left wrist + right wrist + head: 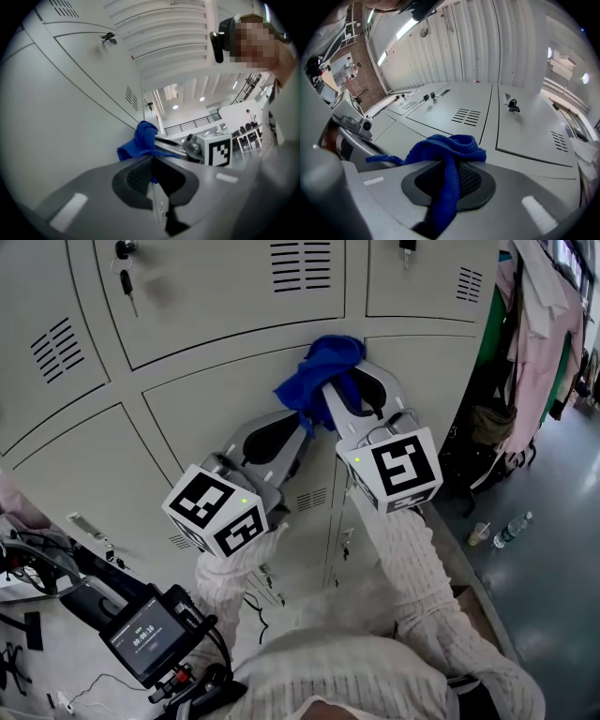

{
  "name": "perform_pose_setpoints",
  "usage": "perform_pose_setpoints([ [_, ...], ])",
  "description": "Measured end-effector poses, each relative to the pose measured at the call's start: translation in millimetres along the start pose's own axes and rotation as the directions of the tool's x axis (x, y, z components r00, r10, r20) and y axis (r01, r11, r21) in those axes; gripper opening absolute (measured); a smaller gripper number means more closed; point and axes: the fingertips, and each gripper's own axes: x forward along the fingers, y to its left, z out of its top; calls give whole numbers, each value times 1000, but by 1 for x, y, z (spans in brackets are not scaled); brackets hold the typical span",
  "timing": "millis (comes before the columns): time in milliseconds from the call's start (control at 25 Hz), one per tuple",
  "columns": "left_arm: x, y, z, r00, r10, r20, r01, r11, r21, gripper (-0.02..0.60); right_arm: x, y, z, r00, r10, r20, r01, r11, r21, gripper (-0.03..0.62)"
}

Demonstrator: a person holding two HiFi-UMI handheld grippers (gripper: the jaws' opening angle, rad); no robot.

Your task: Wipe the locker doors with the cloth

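Observation:
A blue cloth [322,367] is bunched against a grey locker door [211,404] near the seam between two doors. My right gripper [335,388] is shut on the cloth, which drapes over and down between its jaws [449,187]. Just below and to its left, my left gripper [302,430] has its jaws together, with a tail of the cloth [140,143] pinched at their tip. In the left gripper view the right gripper's marker cube [218,151] shows close behind the cloth.
Keys hang in locks on the upper doors [126,279] [512,105]. Clothes hang on a rack [546,329] to the right. A bottle [513,528] and a cup [479,533] stand on the floor. A device with a screen [148,638] is at lower left.

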Motion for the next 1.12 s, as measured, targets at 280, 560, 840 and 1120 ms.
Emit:
perform_pose_setpoints([
  [280, 2, -6, -19, 999, -26, -38, 25, 999, -34, 5, -6, 5, -17, 1000, -26, -17, 27, 999, 41, 58],
  [560, -11, 4, -49, 997, 15, -70, -21, 996, -90, 5, -14, 18, -40, 999, -38, -24, 40, 996, 78, 57],
  [840, -20, 15, -83, 991, 50, -127, -70, 985, -161, 5, -16, 34, -68, 997, -25, -76, 32, 995, 90, 57],
  [1120, -28, -2, -118, 980, 74, -186, -109, 977, -184, 5, -39, 57, -101, 990, 14, -143, 1, 995, 103, 55],
])
